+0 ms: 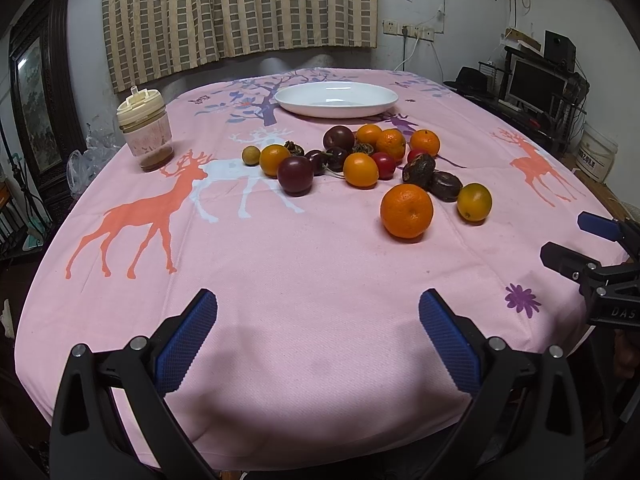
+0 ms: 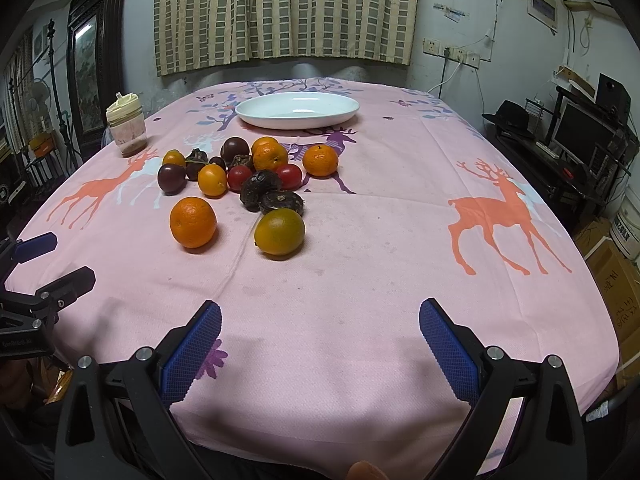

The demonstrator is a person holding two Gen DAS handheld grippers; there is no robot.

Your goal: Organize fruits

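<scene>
A heap of fruit (image 1: 360, 160) lies mid-table: oranges, dark plums, red tomatoes, wrinkled dark fruits. One big orange (image 1: 406, 211) and a yellow-green citrus (image 1: 474, 202) lie nearest; they also show in the right wrist view as the orange (image 2: 193, 222) and the citrus (image 2: 279, 231). An empty white plate (image 1: 336, 99) (image 2: 297, 109) stands behind the heap. My left gripper (image 1: 318, 312) is open and empty over the near table edge. My right gripper (image 2: 320, 322) is open and empty, also at the near edge, to the right of the left one.
A lidded plastic jar (image 1: 145, 132) (image 2: 125, 126) stands at the table's left side. The pink deer-print tablecloth (image 1: 280, 264) covers the table. A shelf with a monitor (image 2: 580, 132) and boxes stands to the right of the table.
</scene>
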